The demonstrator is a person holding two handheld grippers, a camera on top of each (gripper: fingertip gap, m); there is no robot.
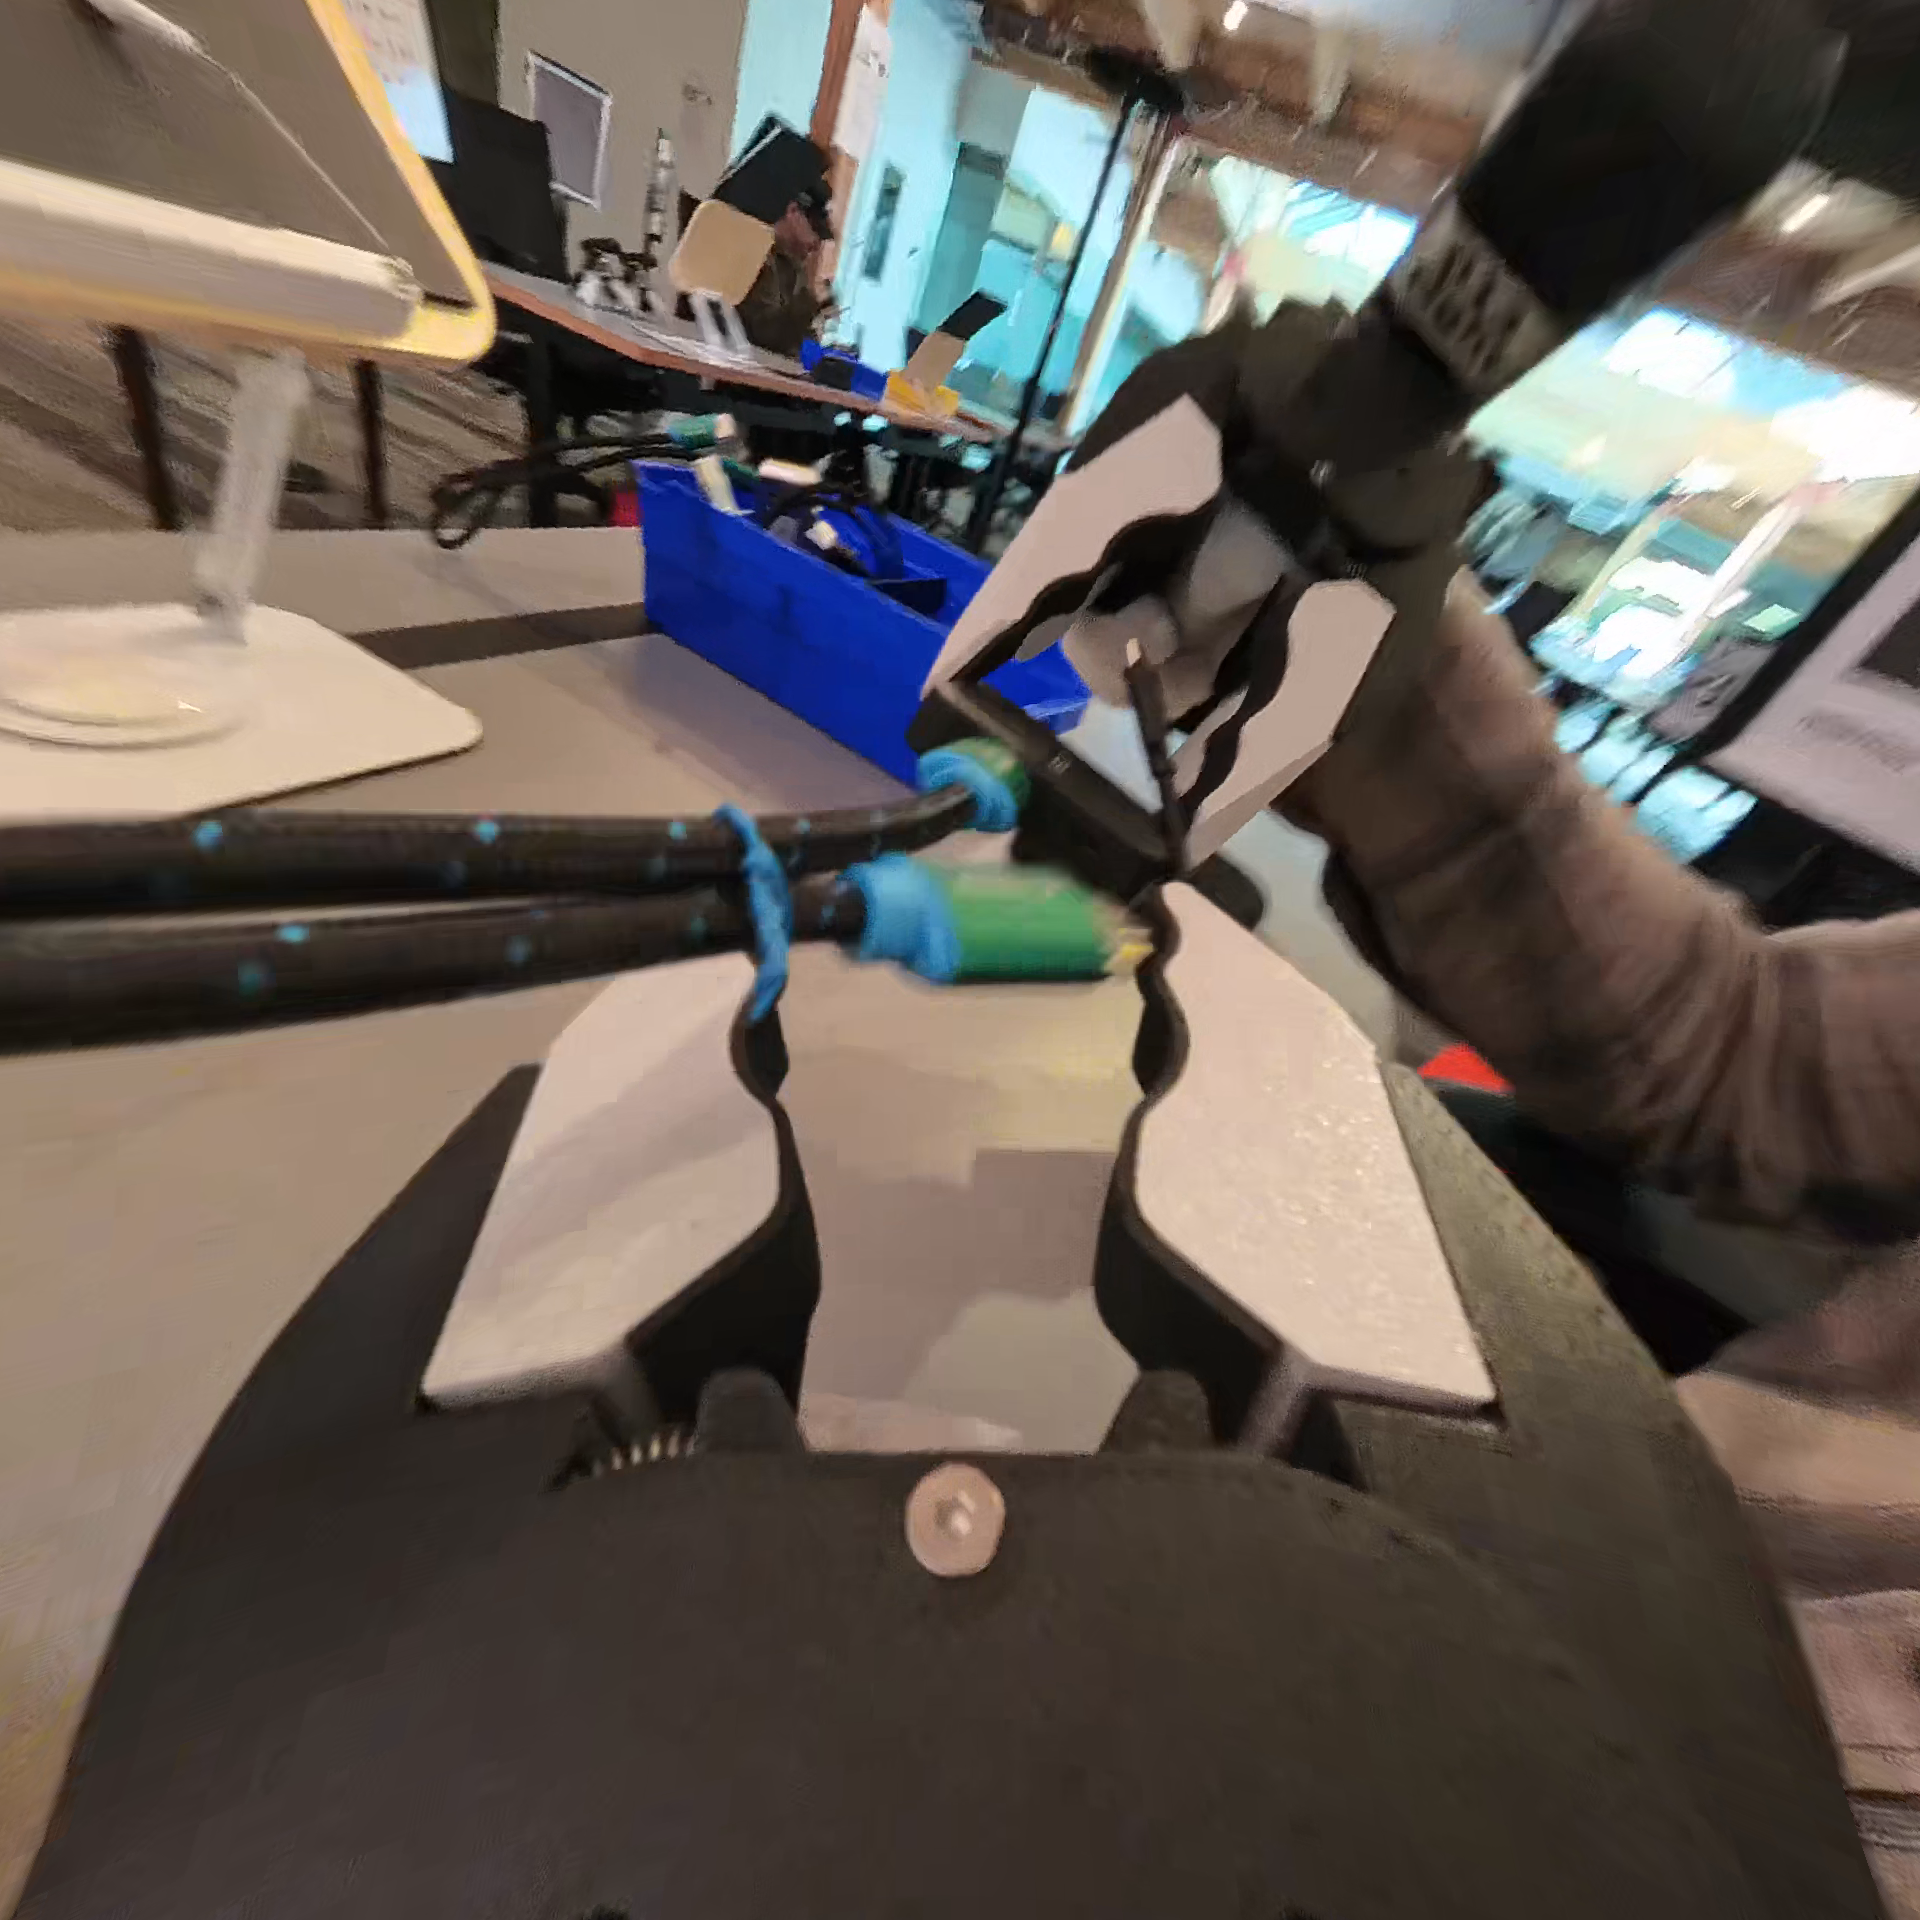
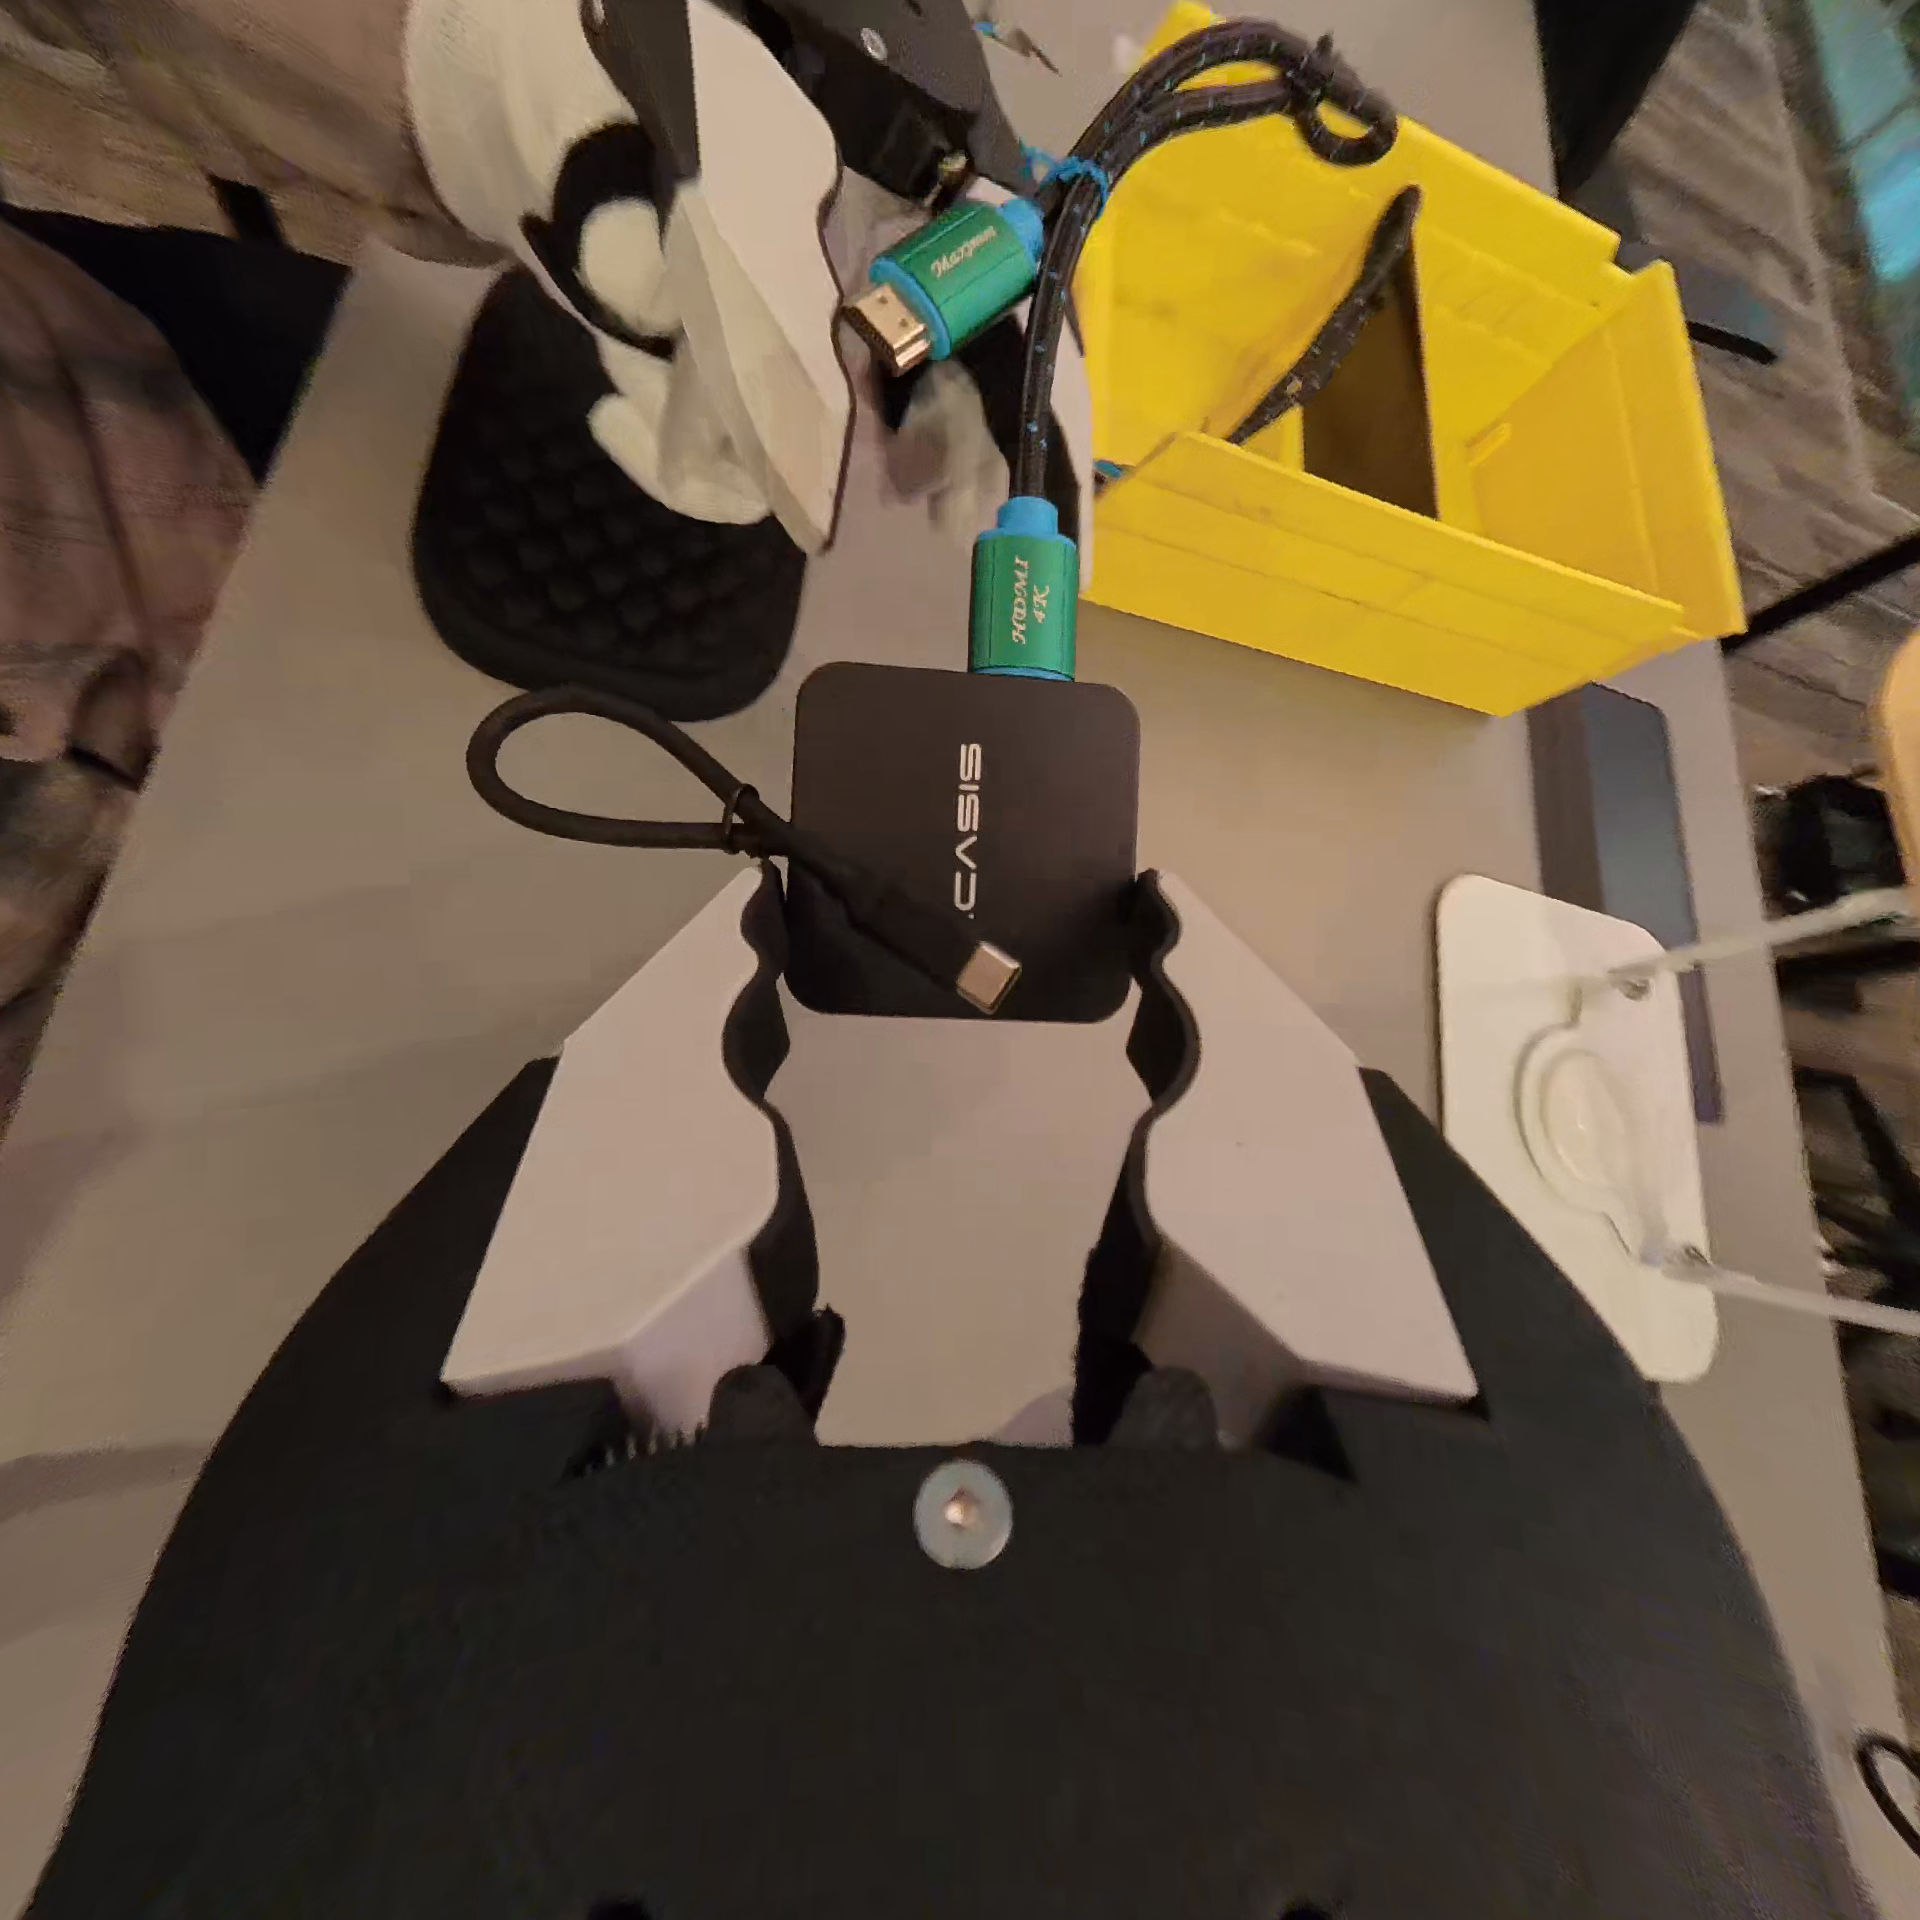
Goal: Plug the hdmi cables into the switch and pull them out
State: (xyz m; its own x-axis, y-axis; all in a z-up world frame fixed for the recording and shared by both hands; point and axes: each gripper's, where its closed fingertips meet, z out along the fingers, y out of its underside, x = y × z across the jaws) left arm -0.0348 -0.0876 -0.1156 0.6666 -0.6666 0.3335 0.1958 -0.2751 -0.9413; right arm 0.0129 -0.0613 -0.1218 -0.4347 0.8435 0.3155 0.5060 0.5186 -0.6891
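1. Right wrist view: the right gripper (image 2: 951,935) clamps the black HDMI switch (image 2: 966,821) by its near end, above the grey table (image 2: 1299,790).
2. One green HDMI plug (image 2: 1020,603) sits in the switch's far edge; its braided cable (image 2: 1049,343) runs to the yellow bin (image 2: 1455,499).
3. A second green plug (image 2: 940,281) hangs free beside the left gripper (image 2: 810,343).
4. The switch's short USB-C lead (image 2: 904,914) loops across its top.
5. Left wrist view: the left gripper (image 1: 956,935) is parted wide, the loose plug (image 1: 1018,925) between its tips, ungripped.
6. A blue bin (image 1: 790,613) stands behind.

Your left wrist view: low, close, facing across table. Right: steep downward. Both share switch (image 2: 961,842) (image 1: 1049,774).
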